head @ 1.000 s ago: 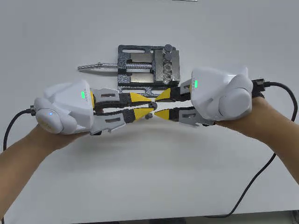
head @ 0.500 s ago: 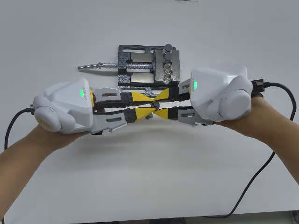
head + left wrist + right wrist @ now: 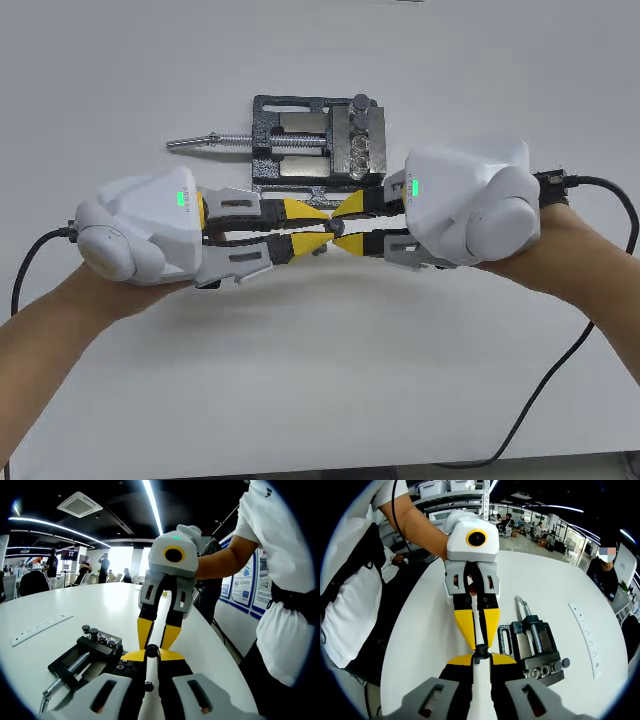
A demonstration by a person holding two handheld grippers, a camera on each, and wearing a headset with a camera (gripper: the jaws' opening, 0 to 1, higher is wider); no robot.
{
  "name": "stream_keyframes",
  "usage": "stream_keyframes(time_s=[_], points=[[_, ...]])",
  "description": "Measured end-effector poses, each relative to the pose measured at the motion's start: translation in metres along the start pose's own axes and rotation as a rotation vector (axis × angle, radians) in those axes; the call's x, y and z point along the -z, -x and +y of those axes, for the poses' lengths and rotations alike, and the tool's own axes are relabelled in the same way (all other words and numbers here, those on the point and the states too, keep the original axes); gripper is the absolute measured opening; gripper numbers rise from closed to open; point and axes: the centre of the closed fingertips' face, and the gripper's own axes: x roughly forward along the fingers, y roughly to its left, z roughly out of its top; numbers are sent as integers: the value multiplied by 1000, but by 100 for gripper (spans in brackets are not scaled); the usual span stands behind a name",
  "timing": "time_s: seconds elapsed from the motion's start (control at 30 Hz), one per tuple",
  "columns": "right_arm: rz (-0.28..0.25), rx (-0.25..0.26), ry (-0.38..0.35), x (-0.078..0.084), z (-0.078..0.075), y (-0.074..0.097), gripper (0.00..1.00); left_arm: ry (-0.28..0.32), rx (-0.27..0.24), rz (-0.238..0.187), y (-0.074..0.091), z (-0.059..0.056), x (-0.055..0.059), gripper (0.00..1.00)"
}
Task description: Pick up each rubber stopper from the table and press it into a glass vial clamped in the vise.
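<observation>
Between the meeting yellow tips of the two claws, over the white worktop (image 3: 320,380), sits a small dark rubber stopper (image 3: 335,228). The left claw (image 3: 326,229) reaches in from the left with its jaws drawn nearly together, tips pinched on the stopper. The right claw (image 3: 343,227) meets it head-on from the right, its jaws likewise narrowed to a slit and closed on the same small dark rubber stopper. Which of the two bears the real grip I cannot tell. In the left gripper view the right claw's yellow fingers (image 3: 144,632) come down in a V onto the stopper. In the right gripper view the left claw's yellow fingers (image 3: 466,622) do the same, close side by side.

Just beyond the tips a black metal vise (image 3: 300,140) lies flat on the worktop, and a silver threaded screw handle (image 3: 210,143) sticks out to its left. Clamped in the vise stands a row of small clear glass vials (image 3: 360,152). The vials nearer the claws show open glass mouths with nothing visible inside. At the far end of the row a dark round top (image 3: 359,103) shows, and whether it is a stoppered vial I cannot tell.

Black cables (image 3: 560,370) trail from both claw housings across the worktop, and a white power strip (image 3: 42,630) lies well apart from the vise
</observation>
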Motion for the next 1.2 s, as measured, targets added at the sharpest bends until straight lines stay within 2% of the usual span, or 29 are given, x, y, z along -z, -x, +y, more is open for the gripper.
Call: stream_keyframes(time_s=[0.13, 0.23, 0.5, 0.87, 1.2], points=[[43, -7, 40, 3, 1, 0, 11, -11, 7, 28, -3, -1, 3, 4], [53, -9, 48, 4, 1, 0, 11, -4, 7, 27, -3, -1, 2, 4], [63, -19, 68, 1, 1, 1, 11, -2, 5, 24, -5, -1, 0, 8], [98, -30, 101, 4, 3, 0, 11, -10, 6, 41, -7, -2, 2, 5], [96, -25, 105, 3, 2, 1, 11, -2, 8, 36, -5, -1, 2, 4]])
